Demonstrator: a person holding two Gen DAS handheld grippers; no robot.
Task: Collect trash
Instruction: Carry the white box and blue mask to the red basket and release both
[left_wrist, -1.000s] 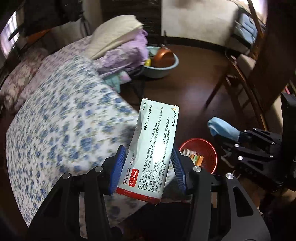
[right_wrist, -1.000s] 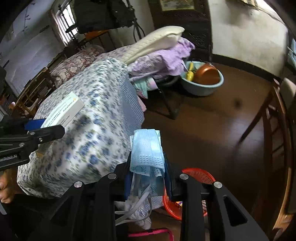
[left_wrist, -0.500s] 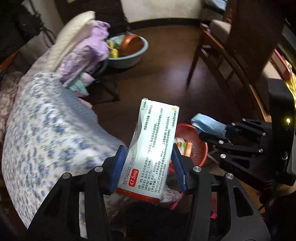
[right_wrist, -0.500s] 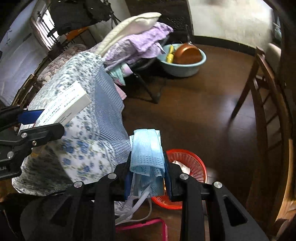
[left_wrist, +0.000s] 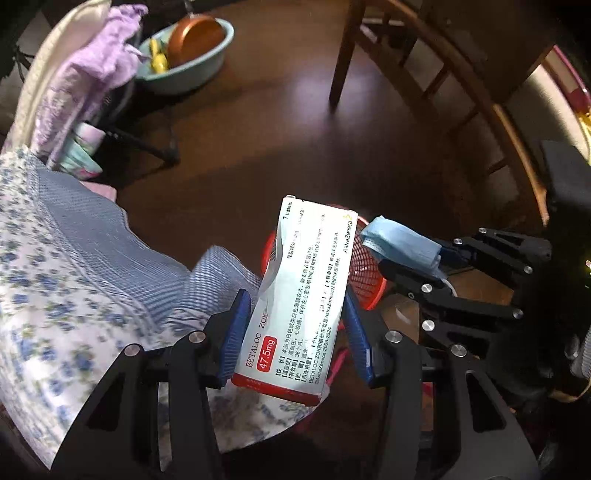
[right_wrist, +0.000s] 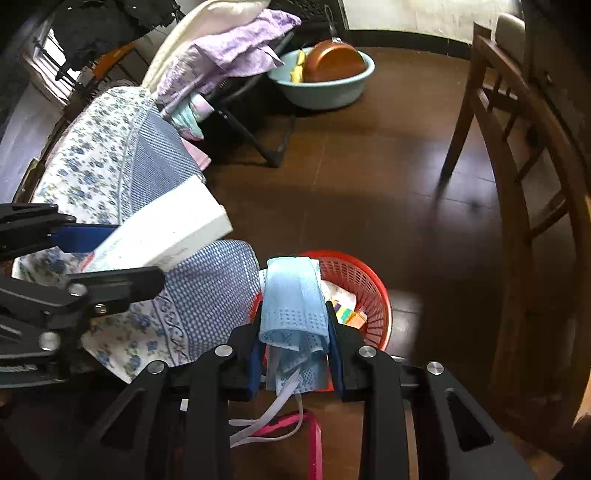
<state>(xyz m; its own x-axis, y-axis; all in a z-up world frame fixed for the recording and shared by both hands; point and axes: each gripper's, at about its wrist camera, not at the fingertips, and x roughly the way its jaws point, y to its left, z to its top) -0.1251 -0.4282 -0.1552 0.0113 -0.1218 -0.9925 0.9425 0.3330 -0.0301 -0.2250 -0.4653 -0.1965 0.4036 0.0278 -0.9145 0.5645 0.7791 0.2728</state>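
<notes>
My left gripper (left_wrist: 293, 325) is shut on a white medicine box (left_wrist: 303, 295) with a red band, held upright over the floor. Behind the box sits a red mesh basket (left_wrist: 369, 273), partly hidden by it. My right gripper (right_wrist: 293, 325) is shut on a crumpled blue face mask (right_wrist: 293, 299), whose white ear loops dangle below. The red basket (right_wrist: 364, 284) lies just beyond the mask and holds some paper and coloured scraps. In the right wrist view the left gripper (right_wrist: 110, 254) with the box (right_wrist: 162, 232) is at the left; in the left wrist view the mask (left_wrist: 400, 245) is at the right.
A bed with a blue flowered cover (right_wrist: 107, 173) fills the left side. A teal basin (right_wrist: 325, 81) with a copper pan stands on the dark wooden floor at the back. A wooden chair (right_wrist: 509, 155) is at the right. A pink frame (right_wrist: 314, 435) lies near the basket.
Both grippers have come down and moved off the bed toward the red basket, which now looks larger and closer. The box and the mask stay gripped as before.
</notes>
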